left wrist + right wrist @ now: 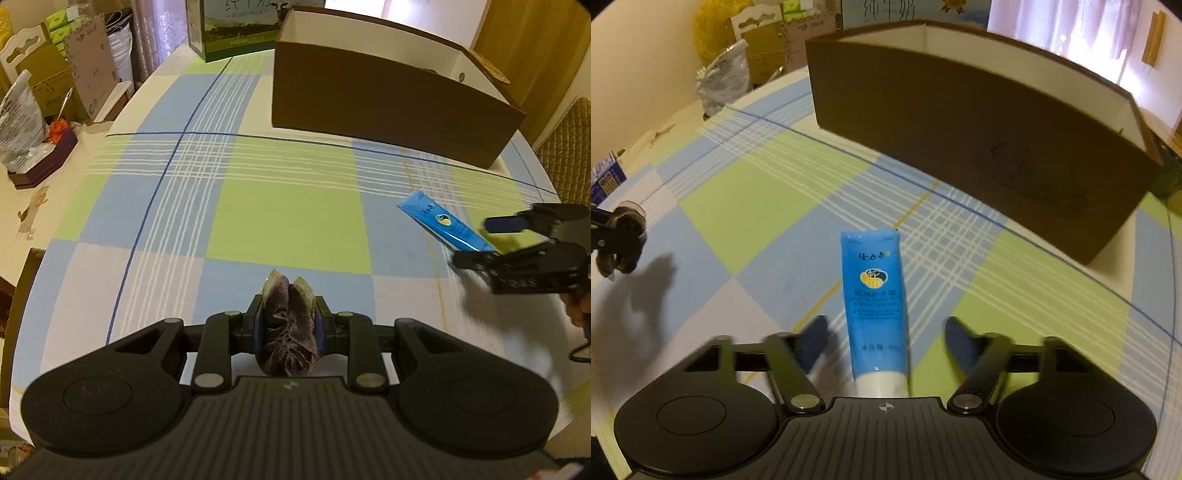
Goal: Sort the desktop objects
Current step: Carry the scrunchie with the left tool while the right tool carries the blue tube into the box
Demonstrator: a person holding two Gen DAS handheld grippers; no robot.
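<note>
left gripper: jaws clenched on a dark purple fuzzy bundle, held above the near edge of the desk
right gripper: jaws spread wide, one finger on each side of the blue tube, neither touching it
blue tube: lies flat on the checked cloth, white cap end toward the right gripper, crimped end pointing at the brown box
brown box: open-topped, at the far side of the desk, well apart from both items
risk, tube: it is smooth and tapers; if the jaws close near the cap it may squirt forward or pivot out
risk, motion: the right gripper looks blurred, so closing while moving could nudge the tube askew
risk, bundle: soft fabric may slip or sag on the way to the box
risk, box wall: a low carry could catch the tall near wall
</note>
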